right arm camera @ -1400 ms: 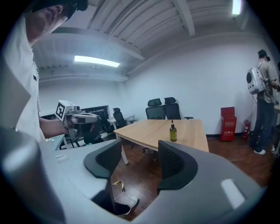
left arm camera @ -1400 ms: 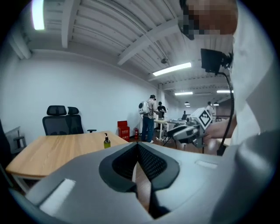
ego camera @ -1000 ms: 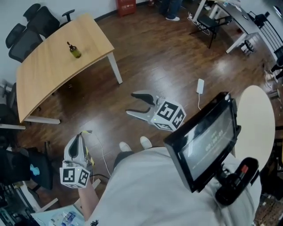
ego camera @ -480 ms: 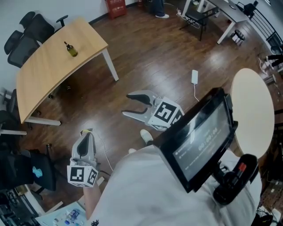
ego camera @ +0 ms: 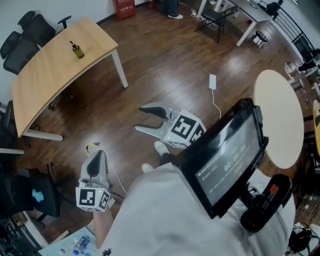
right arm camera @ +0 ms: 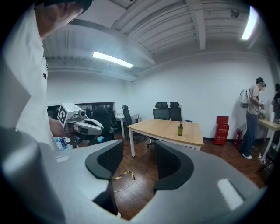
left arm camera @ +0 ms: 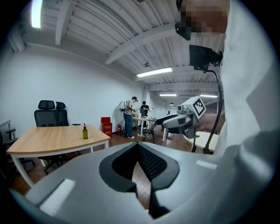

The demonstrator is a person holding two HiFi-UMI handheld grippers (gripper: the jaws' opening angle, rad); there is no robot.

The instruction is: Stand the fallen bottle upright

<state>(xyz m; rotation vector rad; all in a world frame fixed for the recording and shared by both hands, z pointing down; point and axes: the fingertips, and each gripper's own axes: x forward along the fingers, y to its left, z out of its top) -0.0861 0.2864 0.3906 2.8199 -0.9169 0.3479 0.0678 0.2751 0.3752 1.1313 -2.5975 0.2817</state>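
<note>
A small dark green bottle point(ego camera: 76, 50) stands upright on the light wooden table point(ego camera: 50, 75) at the far left; it also shows as the bottle point(left arm camera: 85, 131) and the bottle point(right arm camera: 180, 129) in the two gripper views. My left gripper point(ego camera: 97, 154) hangs low over the floor with its jaws shut and nothing in them; the same left gripper point(left arm camera: 138, 146) points toward the table. My right gripper point(ego camera: 140, 118) is held mid-air, far from the table, its jaws closing with nothing between them. In its own view the right gripper point(right arm camera: 139, 151) shows only floor between the pads.
Black office chairs point(ego camera: 20, 37) stand behind the table. A round pale table point(ego camera: 280, 115) is at the right, and a white power strip point(ego camera: 212, 81) and yellow-black tape point(right arm camera: 121, 175) lie on the wood floor. People point(left arm camera: 129, 114) stand at far desks beside a red crate point(ego camera: 123, 8).
The person has stepped across the floor, so the table and bottle have slid up and left in the head view. Both grippers travelled along. The right jaws stand slightly narrower.
</note>
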